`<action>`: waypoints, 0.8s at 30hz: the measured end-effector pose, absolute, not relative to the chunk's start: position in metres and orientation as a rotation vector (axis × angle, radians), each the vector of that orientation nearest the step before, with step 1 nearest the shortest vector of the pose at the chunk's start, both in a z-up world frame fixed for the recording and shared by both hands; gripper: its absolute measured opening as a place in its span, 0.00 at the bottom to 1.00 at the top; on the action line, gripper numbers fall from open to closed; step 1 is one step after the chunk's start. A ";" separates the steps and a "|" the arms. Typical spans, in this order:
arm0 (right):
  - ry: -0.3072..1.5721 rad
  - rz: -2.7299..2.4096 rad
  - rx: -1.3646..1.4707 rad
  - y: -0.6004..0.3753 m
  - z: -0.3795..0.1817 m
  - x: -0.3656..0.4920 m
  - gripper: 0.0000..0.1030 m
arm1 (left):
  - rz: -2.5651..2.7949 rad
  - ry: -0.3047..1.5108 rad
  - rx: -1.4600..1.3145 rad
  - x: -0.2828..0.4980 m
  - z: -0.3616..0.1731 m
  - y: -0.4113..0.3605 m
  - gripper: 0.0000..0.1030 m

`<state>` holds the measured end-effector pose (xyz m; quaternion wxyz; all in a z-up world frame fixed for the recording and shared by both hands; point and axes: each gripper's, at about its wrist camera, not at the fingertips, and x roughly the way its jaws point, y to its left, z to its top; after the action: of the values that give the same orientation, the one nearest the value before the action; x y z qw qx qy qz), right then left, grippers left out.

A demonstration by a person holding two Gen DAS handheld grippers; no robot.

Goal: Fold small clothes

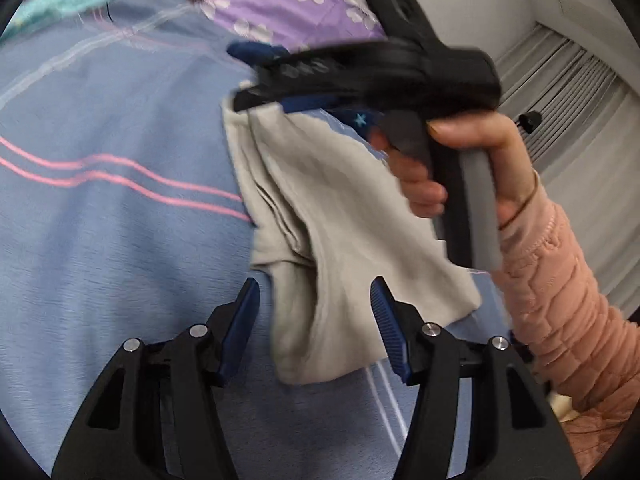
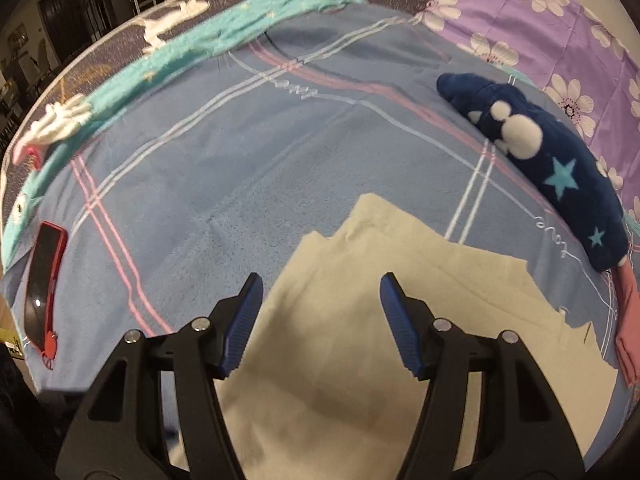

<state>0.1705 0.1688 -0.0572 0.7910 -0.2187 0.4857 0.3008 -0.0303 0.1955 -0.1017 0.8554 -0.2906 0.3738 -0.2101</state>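
Observation:
A small beige garment (image 1: 340, 216) lies partly folded and creased on the blue plaid blanket (image 1: 100, 240). My left gripper (image 1: 315, 284) hovers over its near edge, open, with the cloth below the gap and no pad pressing on it. In the left wrist view a hand (image 1: 476, 152) in a pink sleeve holds my right gripper (image 1: 248, 86) at the garment's far corner. In the right wrist view that right gripper (image 2: 320, 280) is open above the beige garment (image 2: 380, 340), gripping nothing.
A dark blue plush piece with stars (image 2: 560, 168) lies along the right, a pink cloth (image 2: 630, 340) below it. A red-cased phone (image 2: 42, 280) rests at the blanket's left edge. A teal fleece (image 2: 180, 48) and a purple floral sheet (image 2: 560, 32) lie beyond.

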 end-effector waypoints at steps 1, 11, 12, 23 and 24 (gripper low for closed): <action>1.065 0.647 -0.488 0.177 -0.066 0.173 0.60 | -0.457 0.781 -0.636 -0.027 -0.102 0.194 0.56; 0.984 0.802 -0.124 0.138 -0.034 0.200 0.00 | -0.545 0.531 -0.557 -0.051 -0.044 0.175 0.20; 0.994 0.807 -0.117 0.137 -0.034 0.202 0.00 | -0.532 0.538 -0.526 -0.056 -0.043 0.173 0.20; 0.865 0.807 -0.251 0.052 -0.026 0.107 0.30 | -0.326 0.742 -0.602 -0.061 -0.085 0.206 0.49; 0.853 0.815 -0.277 0.047 -0.028 0.094 0.31 | -0.337 0.747 -0.595 -0.056 -0.086 0.206 0.50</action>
<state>0.0943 0.0474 -0.0284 0.8219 -0.1303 0.4008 0.3831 -0.0565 0.2061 -0.0856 0.8745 -0.2851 0.3575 -0.1616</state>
